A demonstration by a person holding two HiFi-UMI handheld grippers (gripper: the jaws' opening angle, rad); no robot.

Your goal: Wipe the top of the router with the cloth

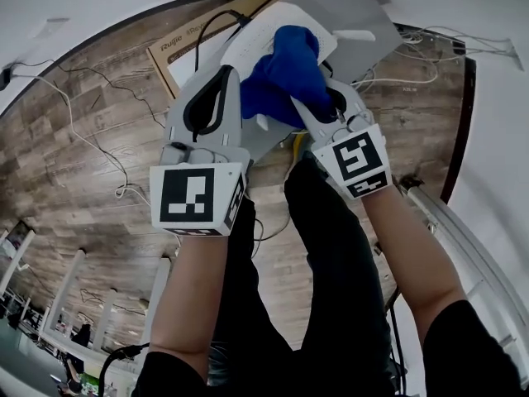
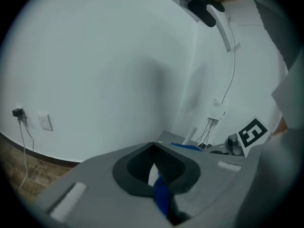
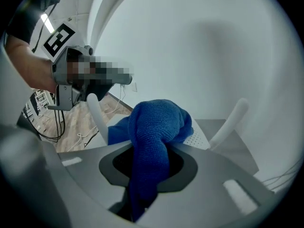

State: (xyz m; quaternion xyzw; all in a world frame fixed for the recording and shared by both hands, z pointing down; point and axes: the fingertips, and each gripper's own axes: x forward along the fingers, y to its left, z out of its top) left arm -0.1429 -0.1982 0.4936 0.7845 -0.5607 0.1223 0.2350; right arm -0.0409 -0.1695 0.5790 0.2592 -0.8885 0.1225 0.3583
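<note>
The white router (image 1: 269,25) lies on a grey surface (image 1: 364,11) at the top of the head view. A blue cloth (image 1: 285,71) is bunched on top of it. My right gripper (image 1: 314,98) is shut on the cloth (image 3: 156,127), which runs down between its jaws and hides the fingertips. In the right gripper view the router's perforated top (image 3: 198,137) and two white antennas (image 3: 231,118) show behind the cloth. My left gripper (image 1: 227,74) is at the router's left edge, jaws together at the tips; a strip of cloth (image 2: 161,196) shows through the gap.
A cardboard box (image 1: 175,55) lies under the router's left side. Thin cables (image 1: 83,131) trail over the wood floor, and more cables (image 1: 430,38) run at the right by the white wall. The person's dark-trousered legs (image 1: 331,246) are below the grippers.
</note>
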